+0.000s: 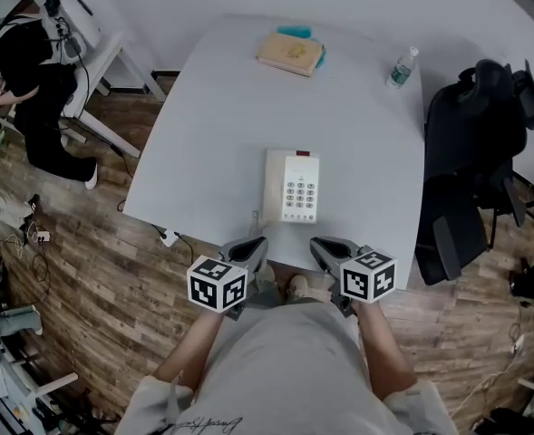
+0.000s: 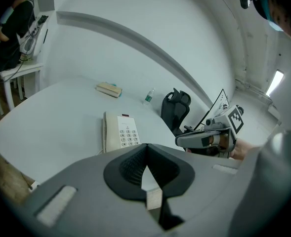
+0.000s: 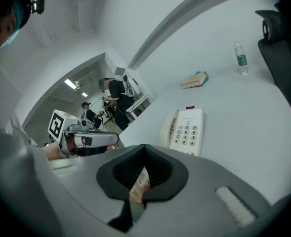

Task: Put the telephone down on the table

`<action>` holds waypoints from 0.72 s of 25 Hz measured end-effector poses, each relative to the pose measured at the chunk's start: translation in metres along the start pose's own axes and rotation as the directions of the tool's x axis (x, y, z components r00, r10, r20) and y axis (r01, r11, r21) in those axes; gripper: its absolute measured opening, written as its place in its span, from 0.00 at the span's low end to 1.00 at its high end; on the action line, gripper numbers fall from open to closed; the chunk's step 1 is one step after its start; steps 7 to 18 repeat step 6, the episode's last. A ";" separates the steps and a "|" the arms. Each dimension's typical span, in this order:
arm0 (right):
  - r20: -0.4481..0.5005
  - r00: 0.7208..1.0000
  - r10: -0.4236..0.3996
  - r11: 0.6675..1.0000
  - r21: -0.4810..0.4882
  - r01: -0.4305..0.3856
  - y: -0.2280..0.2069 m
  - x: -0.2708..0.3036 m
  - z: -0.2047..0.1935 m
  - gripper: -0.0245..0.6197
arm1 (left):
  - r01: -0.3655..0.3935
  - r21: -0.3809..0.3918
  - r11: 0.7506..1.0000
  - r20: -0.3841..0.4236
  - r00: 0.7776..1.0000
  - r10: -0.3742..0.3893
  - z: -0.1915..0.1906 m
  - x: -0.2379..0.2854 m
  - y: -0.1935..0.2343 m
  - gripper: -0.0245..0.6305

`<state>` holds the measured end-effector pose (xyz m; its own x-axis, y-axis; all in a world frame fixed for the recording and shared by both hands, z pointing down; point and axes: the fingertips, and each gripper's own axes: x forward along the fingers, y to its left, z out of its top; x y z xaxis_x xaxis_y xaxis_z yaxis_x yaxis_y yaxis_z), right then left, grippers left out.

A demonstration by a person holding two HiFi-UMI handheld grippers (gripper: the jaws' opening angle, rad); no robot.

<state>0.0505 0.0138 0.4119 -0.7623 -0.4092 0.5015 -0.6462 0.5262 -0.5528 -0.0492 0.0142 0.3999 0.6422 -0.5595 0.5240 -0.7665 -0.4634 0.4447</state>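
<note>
White table (image 1: 221, 107) bears a telephone (image 1: 292, 186), a book (image 1: 290, 53) and a bottle (image 1: 401, 67).

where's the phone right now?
In the head view the telephone lies flat on the white table near its front edge, just ahead of the left gripper and right gripper, touching neither.

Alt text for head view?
A white telephone rests near the front edge of a white table; the left gripper and right gripper, both shut and empty, are just short of it. A book and bottle sit farther back.
</note>
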 end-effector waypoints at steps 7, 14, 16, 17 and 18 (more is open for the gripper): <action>0.043 0.998 0.055 0.998 0.034 -0.056 0.012 0.002 0.011 0.05 | 0.007 -0.003 1.000 0.000 1.000 -0.007 0.000 0.000 -0.003 0.06; 0.043 0.998 0.055 0.998 0.034 -0.056 0.012 0.002 0.011 0.05 | 0.007 -0.003 1.000 0.000 1.000 -0.007 0.000 0.000 -0.003 0.06; 0.043 0.998 0.055 0.998 0.034 -0.056 0.012 0.002 0.011 0.05 | 0.007 -0.003 1.000 0.000 1.000 -0.007 0.000 0.000 -0.003 0.06; 0.043 0.998 0.055 0.998 0.034 -0.056 0.012 0.002 0.011 0.05 | 0.007 -0.003 1.000 0.000 1.000 -0.007 0.000 0.000 -0.003 0.06; 0.043 0.998 0.055 0.998 0.034 -0.056 0.012 0.002 0.011 0.05 | 0.007 -0.003 1.000 0.000 1.000 -0.007 0.000 0.000 -0.003 0.06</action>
